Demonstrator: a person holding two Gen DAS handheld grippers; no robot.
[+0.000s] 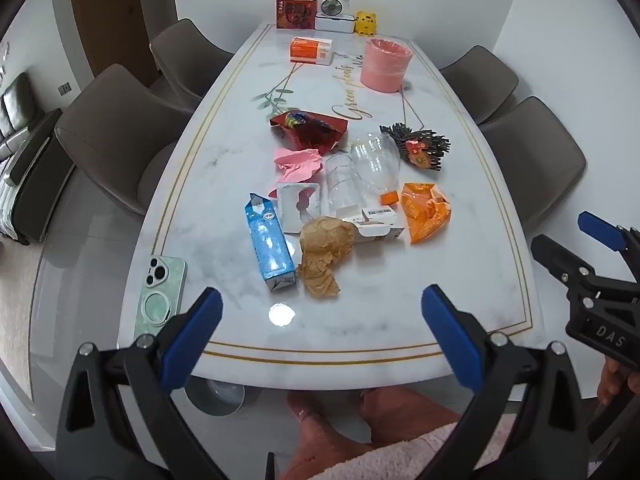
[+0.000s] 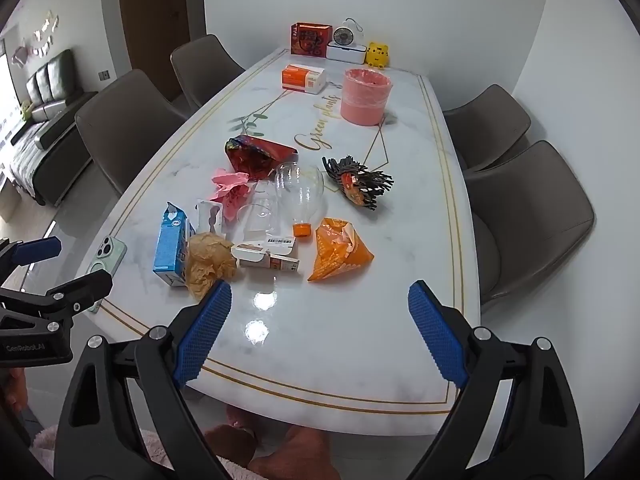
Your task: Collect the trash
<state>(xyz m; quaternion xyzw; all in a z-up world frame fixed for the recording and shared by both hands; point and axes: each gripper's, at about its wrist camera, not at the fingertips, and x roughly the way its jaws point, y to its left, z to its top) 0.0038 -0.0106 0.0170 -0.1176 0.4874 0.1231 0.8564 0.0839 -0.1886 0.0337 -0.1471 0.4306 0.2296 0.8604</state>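
Observation:
Trash lies in a heap mid-table: a blue milk carton (image 1: 270, 242), crumpled brown paper (image 1: 324, 254), an orange wrapper (image 1: 426, 212), a clear plastic bottle (image 1: 374, 160) with an orange cap, pink paper (image 1: 298, 164), a red wrapper (image 1: 308, 128), a flat barcode box (image 1: 376, 220) and a black spiky item (image 1: 420, 146). A pink lined bin (image 1: 386, 64) stands farther back. My left gripper (image 1: 322, 320) hovers open over the near table edge, holding nothing. My right gripper (image 2: 320, 320) is open too, short of the orange wrapper (image 2: 340, 250) and brown paper (image 2: 208, 264).
A phone (image 1: 160, 292) in a green case lies at the near left corner. An orange-white box (image 1: 312, 50), a red box (image 1: 296, 12), a small fan (image 1: 334, 16) and a yellow toy (image 1: 366, 22) sit at the far end. Grey chairs (image 1: 116, 136) flank both sides. Bare feet show below.

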